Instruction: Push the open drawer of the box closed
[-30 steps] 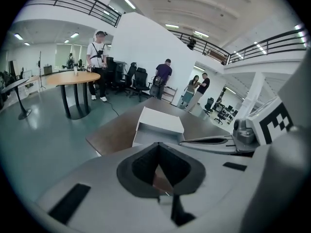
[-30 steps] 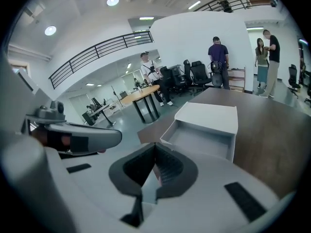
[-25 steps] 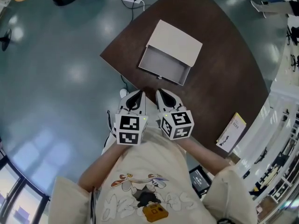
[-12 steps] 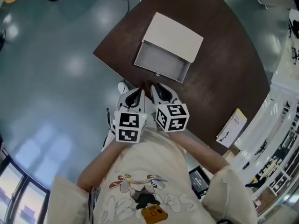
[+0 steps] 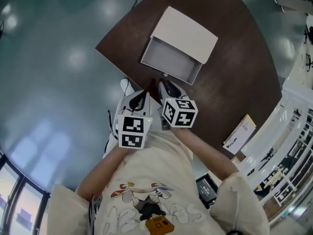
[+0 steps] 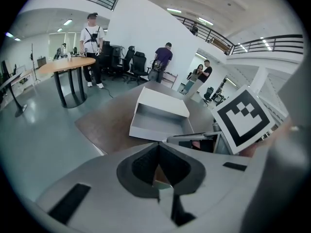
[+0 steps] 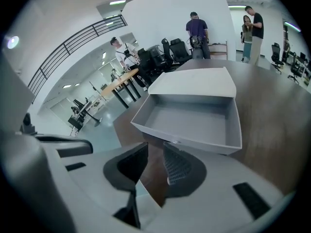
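The right gripper [image 7: 154,155] is opening, nothing between its jaws, the open drawer [image 7: 187,118] just ahead. The left gripper [image 6: 158,155] is sitting closed beside it.

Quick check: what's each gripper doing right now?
Left gripper: closed, nothing held.
Right gripper: jaws opening, nothing between them.
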### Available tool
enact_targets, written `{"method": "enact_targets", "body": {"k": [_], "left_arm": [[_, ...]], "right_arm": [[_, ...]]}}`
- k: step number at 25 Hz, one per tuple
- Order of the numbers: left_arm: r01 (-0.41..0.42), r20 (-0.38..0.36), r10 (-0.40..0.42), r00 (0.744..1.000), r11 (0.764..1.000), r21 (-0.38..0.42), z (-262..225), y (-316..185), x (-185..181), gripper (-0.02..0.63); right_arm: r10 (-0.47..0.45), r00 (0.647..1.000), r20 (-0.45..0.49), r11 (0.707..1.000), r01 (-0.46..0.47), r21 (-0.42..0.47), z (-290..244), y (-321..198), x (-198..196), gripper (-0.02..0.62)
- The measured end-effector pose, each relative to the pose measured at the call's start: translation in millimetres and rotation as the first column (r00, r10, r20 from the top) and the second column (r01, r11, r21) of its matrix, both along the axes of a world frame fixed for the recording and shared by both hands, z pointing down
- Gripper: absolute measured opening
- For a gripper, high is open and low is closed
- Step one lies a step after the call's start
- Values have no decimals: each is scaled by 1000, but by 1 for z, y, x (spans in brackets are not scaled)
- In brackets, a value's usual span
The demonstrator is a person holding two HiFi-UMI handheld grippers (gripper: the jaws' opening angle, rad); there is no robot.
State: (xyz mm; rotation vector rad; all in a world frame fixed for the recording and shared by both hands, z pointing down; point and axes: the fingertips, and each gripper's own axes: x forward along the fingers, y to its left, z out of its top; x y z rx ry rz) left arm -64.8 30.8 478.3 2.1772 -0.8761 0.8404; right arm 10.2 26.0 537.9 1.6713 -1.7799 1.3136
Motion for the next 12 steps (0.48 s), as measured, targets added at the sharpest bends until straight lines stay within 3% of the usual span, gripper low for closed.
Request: {"method": "enact_targets", "body": {"k": [12], "left_arm": [[50,21,-50,999,998,-24,15,-4,-13,5]], "right_arm": [[55,998,6,994,-54,-96,43,-10,10,110]]}}
